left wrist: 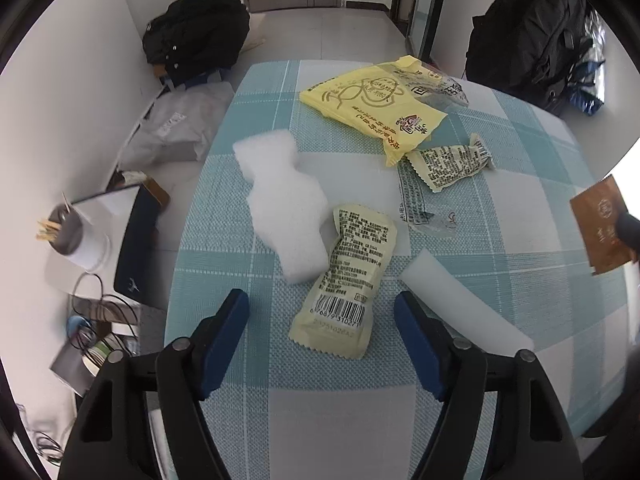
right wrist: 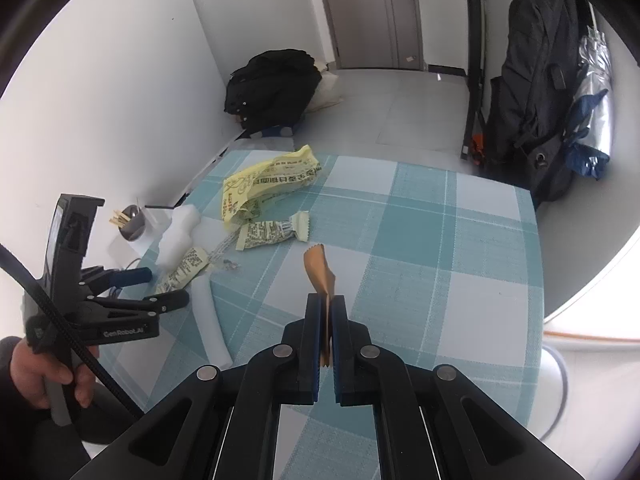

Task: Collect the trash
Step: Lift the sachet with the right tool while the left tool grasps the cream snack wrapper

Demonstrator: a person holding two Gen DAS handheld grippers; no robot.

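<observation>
We hold our left gripper (left wrist: 320, 312) low over the table with the teal-and-white checked cloth (left wrist: 500, 248), its blue-padded jaws spread wide and grasping nothing; between them, lying flat on the cloth, is a pale yellow snack wrapper with a barcode and printed text (left wrist: 348, 280). Just left of that wrapper, touching its upper edge, sits a lumpy white foam piece (left wrist: 284, 208), and just right of it lies a flat white foam strip (left wrist: 460, 304) that runs past the right-hand jaw. Farther back we see a crumpled cream wrapper covered in black print (left wrist: 448, 164), a clear film strip with printed text (left wrist: 416, 200) beside it, and a large bright yellow plastic bag with brown lettering (left wrist: 372, 108) near the far edge. Our right gripper (right wrist: 327, 312) is clenched on a thin brown foil wrapper (right wrist: 319, 272), which stands upright out of the closed jaws above the cloth, well apart from the other litter; the same brown wrapper shows at the right edge of the left wrist view. Off the table to the left stands a small dark cup of wooden sticks (left wrist: 64, 232), and a black backpack (left wrist: 196, 32) rests on the floor by the wall.
</observation>
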